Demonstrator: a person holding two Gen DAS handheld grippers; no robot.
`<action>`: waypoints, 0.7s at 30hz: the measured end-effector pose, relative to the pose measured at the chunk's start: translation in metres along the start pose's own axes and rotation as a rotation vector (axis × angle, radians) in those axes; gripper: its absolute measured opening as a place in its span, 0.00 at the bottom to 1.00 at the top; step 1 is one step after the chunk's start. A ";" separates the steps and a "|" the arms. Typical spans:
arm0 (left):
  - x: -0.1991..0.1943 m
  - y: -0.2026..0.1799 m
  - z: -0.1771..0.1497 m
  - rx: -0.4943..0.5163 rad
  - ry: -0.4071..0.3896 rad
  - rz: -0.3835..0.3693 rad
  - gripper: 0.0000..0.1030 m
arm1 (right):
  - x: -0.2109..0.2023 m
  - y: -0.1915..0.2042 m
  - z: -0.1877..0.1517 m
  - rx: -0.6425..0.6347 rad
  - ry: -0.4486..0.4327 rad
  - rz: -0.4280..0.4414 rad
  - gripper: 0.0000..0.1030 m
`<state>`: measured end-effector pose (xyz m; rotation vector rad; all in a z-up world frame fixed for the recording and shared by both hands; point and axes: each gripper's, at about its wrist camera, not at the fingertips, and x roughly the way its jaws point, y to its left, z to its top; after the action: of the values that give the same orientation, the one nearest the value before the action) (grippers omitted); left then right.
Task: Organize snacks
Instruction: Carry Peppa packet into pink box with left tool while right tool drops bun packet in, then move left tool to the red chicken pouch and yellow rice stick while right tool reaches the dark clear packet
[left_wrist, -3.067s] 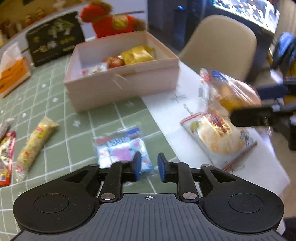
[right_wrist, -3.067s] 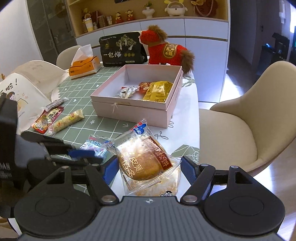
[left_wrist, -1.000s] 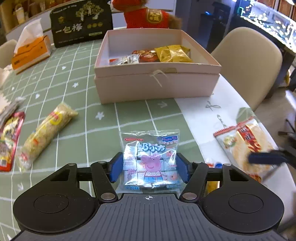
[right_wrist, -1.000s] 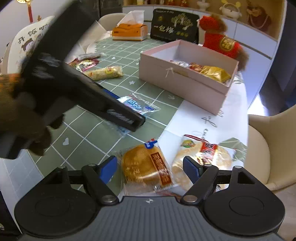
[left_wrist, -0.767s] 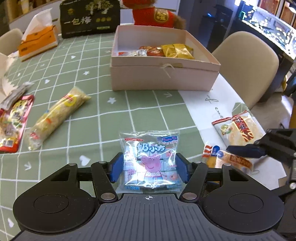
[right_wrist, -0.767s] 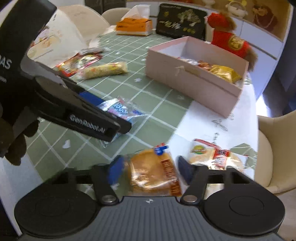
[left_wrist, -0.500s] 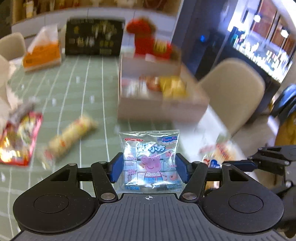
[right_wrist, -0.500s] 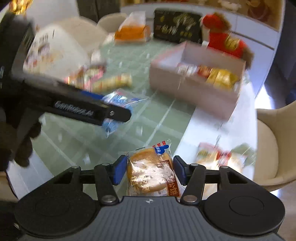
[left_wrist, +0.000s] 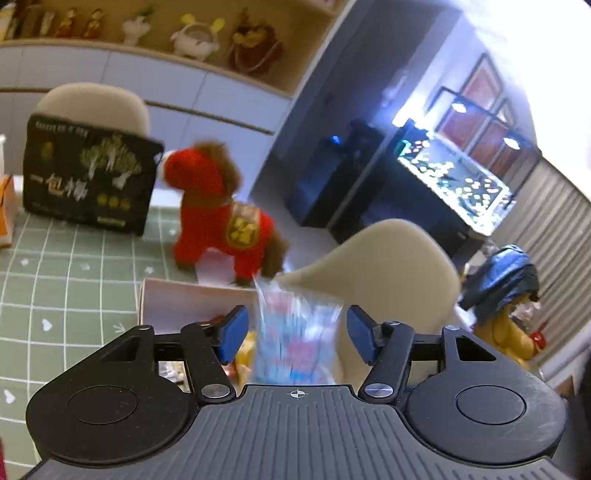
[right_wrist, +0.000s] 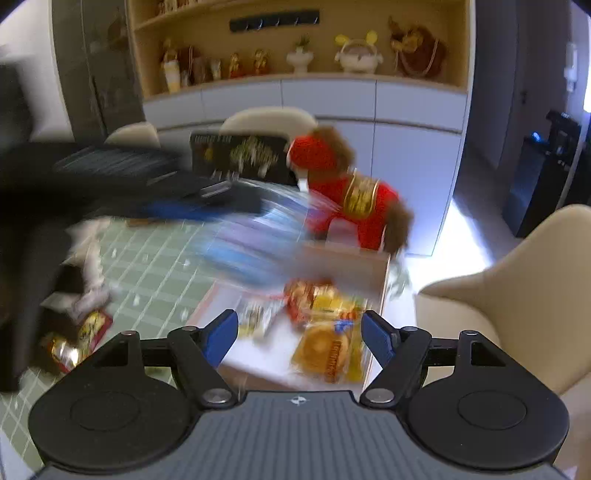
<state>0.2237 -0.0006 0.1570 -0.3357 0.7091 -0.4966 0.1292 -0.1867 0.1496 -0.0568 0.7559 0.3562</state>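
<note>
The left gripper (left_wrist: 293, 332) is seen with its blue pads (left_wrist: 232, 332) spread wide, clear of a blurred blue-and-pink snack bag (left_wrist: 295, 339) that hangs between them without being pressed by either; whether the bag is falling cannot be told. Just beyond it, the far wall of a pink box (left_wrist: 173, 299) is seen on a green gridded tablecloth (left_wrist: 74, 280), with packets visible low inside. Behind the box a red plush horse (left_wrist: 221, 221) and a black printed bag (left_wrist: 88, 177) are stood, and a beige chair (left_wrist: 391, 266) is placed beside the table.

The right gripper (right_wrist: 299, 336) is shown with its jaws opening and nothing gripped. Below and between its pads, a round pastry in a clear wrapper (right_wrist: 325, 354) is seen lying in the pink box (right_wrist: 384, 273), next to yellow and red packets (right_wrist: 317, 295). The left gripper (right_wrist: 192, 199) is caught as a dark smear across the box, trailed by the blurred blue snack bag (right_wrist: 251, 243). Loose red-wrapped snacks (right_wrist: 77, 339) are left on the tablecloth (right_wrist: 155, 258) beside the box.
</note>
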 end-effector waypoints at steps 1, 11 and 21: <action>0.004 0.002 -0.004 0.007 0.003 0.008 0.63 | -0.002 0.002 -0.011 -0.016 0.008 0.000 0.73; -0.055 0.100 -0.071 0.143 0.100 0.418 0.63 | 0.039 -0.001 -0.101 0.110 0.213 0.026 0.76; -0.131 0.230 -0.110 -0.273 0.031 0.671 0.62 | 0.058 0.029 -0.107 0.174 0.263 0.059 0.76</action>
<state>0.1354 0.2474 0.0441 -0.3220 0.8696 0.2344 0.0873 -0.1618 0.0343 0.0845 1.0481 0.3413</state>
